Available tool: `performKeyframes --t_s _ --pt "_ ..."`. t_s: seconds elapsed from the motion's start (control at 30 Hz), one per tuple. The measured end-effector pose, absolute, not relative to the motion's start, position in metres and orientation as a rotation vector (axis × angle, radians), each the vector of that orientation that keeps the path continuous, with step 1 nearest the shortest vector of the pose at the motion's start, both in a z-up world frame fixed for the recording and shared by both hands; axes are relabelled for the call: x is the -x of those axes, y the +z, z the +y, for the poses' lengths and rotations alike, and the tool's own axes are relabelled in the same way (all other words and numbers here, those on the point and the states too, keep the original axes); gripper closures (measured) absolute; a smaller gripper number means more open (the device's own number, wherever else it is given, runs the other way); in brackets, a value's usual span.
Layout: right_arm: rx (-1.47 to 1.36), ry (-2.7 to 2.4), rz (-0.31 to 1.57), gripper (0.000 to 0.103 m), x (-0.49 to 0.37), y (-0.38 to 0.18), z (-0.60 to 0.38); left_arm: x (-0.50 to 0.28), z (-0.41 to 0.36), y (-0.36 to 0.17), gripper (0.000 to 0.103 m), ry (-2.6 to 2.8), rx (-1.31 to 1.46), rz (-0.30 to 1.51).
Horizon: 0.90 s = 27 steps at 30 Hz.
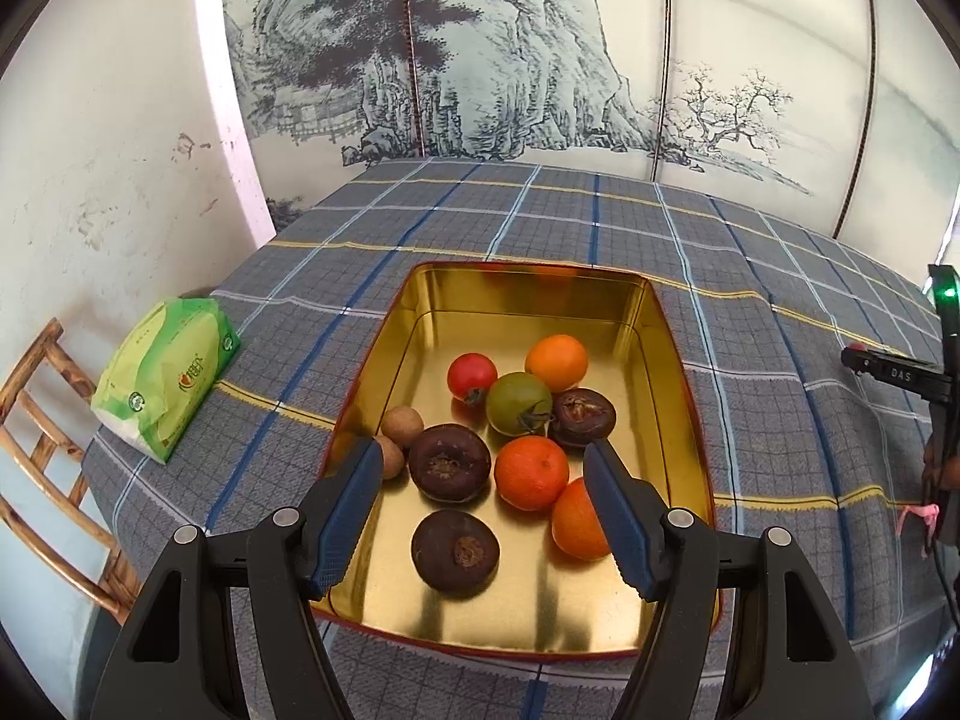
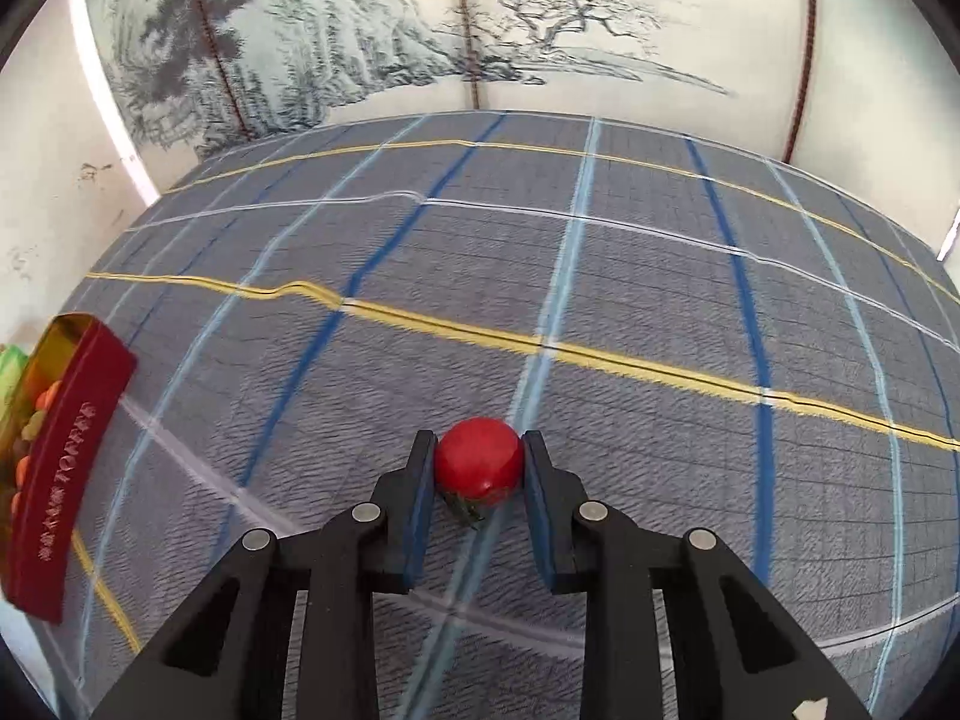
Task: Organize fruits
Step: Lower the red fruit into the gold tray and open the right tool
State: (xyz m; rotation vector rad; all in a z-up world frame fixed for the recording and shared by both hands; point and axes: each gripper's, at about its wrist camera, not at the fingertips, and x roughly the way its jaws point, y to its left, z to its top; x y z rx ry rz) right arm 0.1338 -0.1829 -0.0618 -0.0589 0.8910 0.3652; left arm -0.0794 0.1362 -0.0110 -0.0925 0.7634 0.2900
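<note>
A gold tin tray [image 1: 528, 294] with red outer walls holds several fruits: a red tomato [image 1: 471, 375], a green tomato [image 1: 517, 403], oranges [image 1: 530, 473], dark brown round fruits [image 1: 449, 462] and small tan longans [image 1: 402, 427]. My left gripper [image 1: 483, 468] is open and empty, hovering over the tray's near half. My right gripper [image 2: 478, 462] is shut on a red tomato [image 2: 478, 459] and holds it over the checked tablecloth. The tray also shows in the right wrist view [image 2: 57, 456] at the far left edge.
A green tissue pack [image 1: 165, 369] lies on the table's left side. A wooden chair [image 1: 42, 456] stands beside the table at left. The right gripper's body [image 1: 936, 372] shows at the right edge of the left wrist view. A painted screen stands behind the table.
</note>
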Motion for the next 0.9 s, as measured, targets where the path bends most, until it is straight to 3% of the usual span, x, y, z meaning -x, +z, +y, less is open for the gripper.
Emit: performKeyframes --t_s 0.47,0.9 --pt "0.102 0.796 0.774 0.078 -0.048 0.014 -0.042 0.119 0.154 -0.004 0.033 0.349 0.098 0.746" --pt "0.196 0.949 0.873 0.077 -0.030 -0.020 0.054 0.128 0.161 -0.003 0.029 0.354 0.104 0.735"
